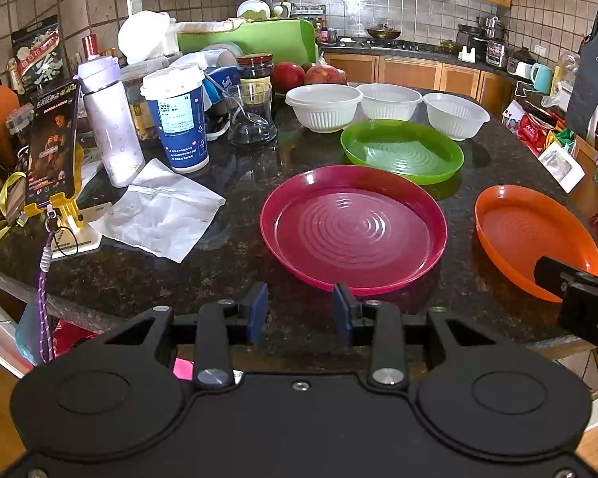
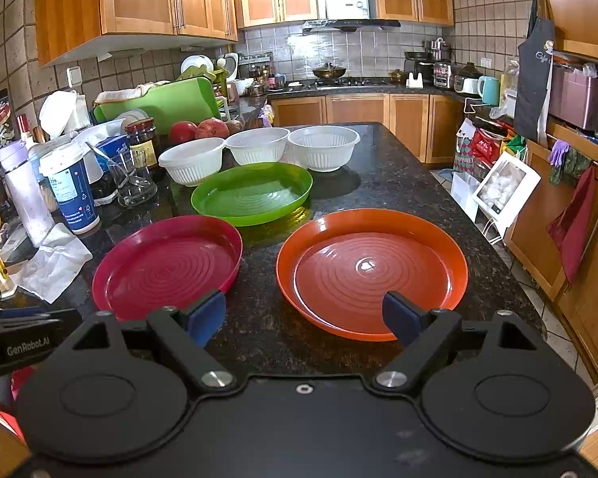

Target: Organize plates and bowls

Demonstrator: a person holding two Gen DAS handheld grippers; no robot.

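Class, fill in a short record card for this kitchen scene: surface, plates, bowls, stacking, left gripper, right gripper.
surface: dark stone counter
plates: three, apart: red plate, green plate, orange plate
bowls: three white bowls in a row behind the green plate
stacking: plates unstacked; leftmost bowl may be two nested, unclear
left gripper: open, empty, at the red plate's near rim
right gripper: open, empty, one finger over the orange plate

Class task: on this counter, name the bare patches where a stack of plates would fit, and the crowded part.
Bare granite lies right of the white bowls and green plate, towards the counter edge, and between the red plate and orange plate. The left side, around the blue cup, is crowded.
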